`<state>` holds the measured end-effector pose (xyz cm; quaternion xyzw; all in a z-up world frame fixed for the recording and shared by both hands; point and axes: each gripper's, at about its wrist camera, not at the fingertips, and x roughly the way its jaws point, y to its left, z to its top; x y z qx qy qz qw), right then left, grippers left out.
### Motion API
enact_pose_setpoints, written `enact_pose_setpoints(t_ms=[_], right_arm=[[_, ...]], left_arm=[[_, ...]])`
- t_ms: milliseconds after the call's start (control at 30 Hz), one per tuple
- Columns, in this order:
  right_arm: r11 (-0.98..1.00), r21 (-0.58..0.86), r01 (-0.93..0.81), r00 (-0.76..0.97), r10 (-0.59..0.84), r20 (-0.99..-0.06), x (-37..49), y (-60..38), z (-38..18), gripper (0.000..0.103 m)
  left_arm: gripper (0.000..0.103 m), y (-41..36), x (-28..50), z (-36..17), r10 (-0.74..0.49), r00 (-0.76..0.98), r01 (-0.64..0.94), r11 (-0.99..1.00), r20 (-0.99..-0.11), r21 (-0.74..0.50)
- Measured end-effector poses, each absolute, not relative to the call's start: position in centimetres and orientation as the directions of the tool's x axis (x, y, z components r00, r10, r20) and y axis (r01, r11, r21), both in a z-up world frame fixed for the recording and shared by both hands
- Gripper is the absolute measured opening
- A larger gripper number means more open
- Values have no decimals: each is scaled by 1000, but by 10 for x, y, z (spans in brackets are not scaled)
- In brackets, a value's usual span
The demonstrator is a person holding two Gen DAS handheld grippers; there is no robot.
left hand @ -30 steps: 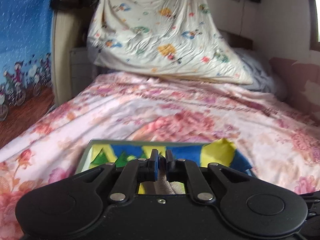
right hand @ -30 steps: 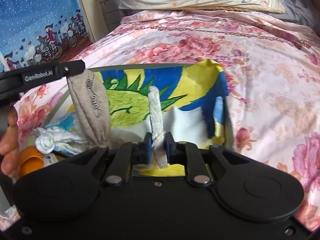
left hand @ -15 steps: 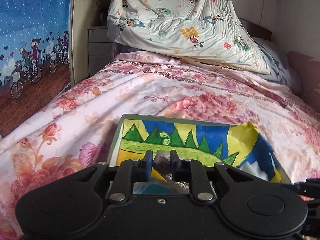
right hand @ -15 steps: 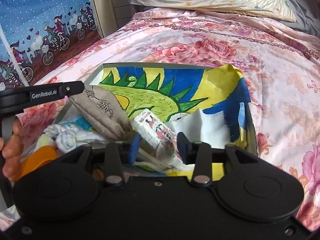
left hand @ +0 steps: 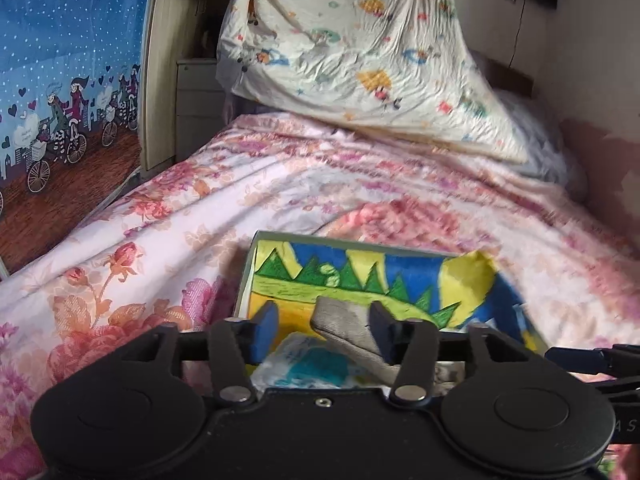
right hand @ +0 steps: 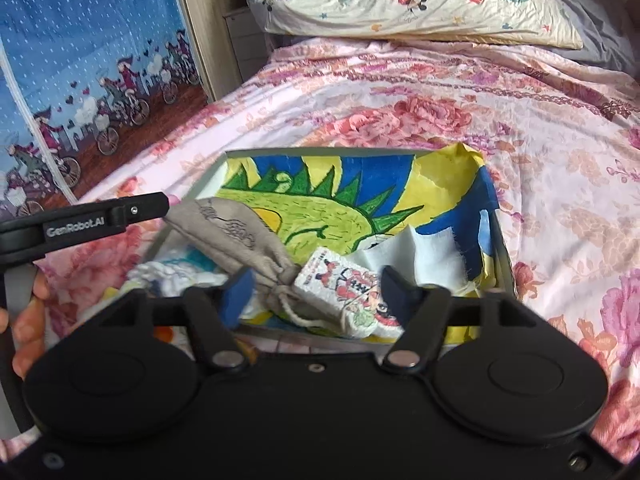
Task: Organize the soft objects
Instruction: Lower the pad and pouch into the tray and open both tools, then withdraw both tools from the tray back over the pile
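Both pairs of jaws stood wide apart, holding nothing. The folded white cloth [right hand: 347, 297] lay in the box [right hand: 505, 256] on the bed, directly between the right gripper [right hand: 316, 295] jaws, its long axis slanting down-right, touching the grey pouch [right hand: 236, 236], which lay nearer the left gripper [left hand: 325, 330].

Setting: home bedroom. Evidence: bed covered with pink floral bedspread [right hand: 460, 112]; cartoon-print pillow [left hand: 360, 56] propped at the head, grey pillow [right hand: 592, 36] beside it; blue curtain [left hand: 60, 80] printed with cyclists along the left side; pale drawer unit [left hand: 198, 100] near the pillows.
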<state>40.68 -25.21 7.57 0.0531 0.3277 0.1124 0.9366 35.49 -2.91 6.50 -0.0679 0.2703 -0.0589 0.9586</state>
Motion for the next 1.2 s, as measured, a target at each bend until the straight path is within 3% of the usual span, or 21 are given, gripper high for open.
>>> enact_pose_setpoints(t_ms=[100, 633, 1200], right_arm=[[967, 179, -179, 774, 251, -582, 388, -255, 84, 73], [955, 174, -239, 836, 294, -464, 239, -265, 132, 102], [989, 124, -86, 917, 127, -378, 94, -230, 126, 102]], left_arm=[[66, -25, 334, 74, -159, 867, 88, 982, -473, -169], [92, -7, 189, 100, -159, 943, 117, 981, -293, -155], [101, 25, 63, 63, -93, 967, 56, 986, -236, -159]])
